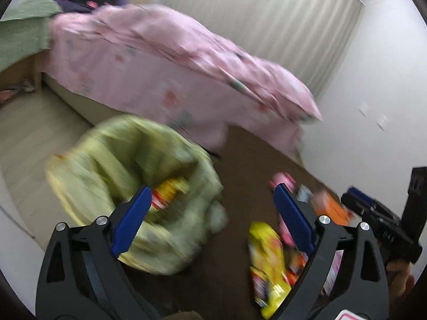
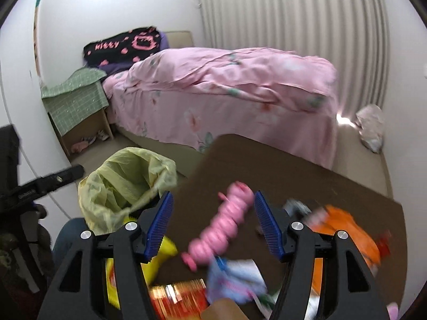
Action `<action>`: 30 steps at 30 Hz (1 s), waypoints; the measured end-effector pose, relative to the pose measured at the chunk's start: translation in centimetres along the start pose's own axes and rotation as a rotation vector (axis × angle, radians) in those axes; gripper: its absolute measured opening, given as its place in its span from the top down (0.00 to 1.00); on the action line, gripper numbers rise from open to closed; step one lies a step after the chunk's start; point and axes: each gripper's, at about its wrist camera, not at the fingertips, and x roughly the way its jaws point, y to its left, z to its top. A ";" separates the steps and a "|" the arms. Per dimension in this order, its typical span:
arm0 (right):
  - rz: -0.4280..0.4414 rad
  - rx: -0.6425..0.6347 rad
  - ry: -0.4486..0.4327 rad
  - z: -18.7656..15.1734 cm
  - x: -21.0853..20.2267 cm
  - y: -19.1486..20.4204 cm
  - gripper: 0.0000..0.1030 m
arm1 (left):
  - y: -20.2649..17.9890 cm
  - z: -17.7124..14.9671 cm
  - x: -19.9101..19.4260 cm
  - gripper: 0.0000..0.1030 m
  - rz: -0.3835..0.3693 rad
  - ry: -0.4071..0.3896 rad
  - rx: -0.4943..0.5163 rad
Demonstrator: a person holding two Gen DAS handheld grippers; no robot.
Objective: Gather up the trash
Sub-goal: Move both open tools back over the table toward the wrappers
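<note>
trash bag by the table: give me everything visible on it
The trash bag is thin, crinkly, pale yellow-green plastic, translucent-looking. It stands open-mouthed on the light floor beside the brown table, between it and the pink bed. Its rim is folded outward; whether a bin is inside cannot be told. The left wrist view shows a yellow-and-red wrapper lying inside. Neither tongs touches it.

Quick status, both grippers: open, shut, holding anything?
Left gripper: open, holding nothing, over the bin bag.
Right gripper: open, holding nothing; the pink bottle strip lies between its fingers.
</note>
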 end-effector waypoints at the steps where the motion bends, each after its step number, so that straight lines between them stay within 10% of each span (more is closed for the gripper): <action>1: -0.006 0.014 -0.008 -1.0 -1.2 -0.7 0.42 | -0.9 -0.7 0.3 0.14 -0.024 0.037 0.025; 10: -0.116 0.074 0.089 -9.8 -7.5 -4.3 0.39 | -7.3 -5.2 0.7 0.14 -0.058 0.125 0.235; 18: -0.211 0.035 0.131 -12.5 -7.3 -3.2 0.39 | -6.9 -5.3 1.5 0.16 -0.024 0.127 0.211; 30: 0.093 -0.210 0.174 -8.4 0.2 3.4 0.39 | -2.8 -4.1 0.5 0.22 0.063 0.121 0.126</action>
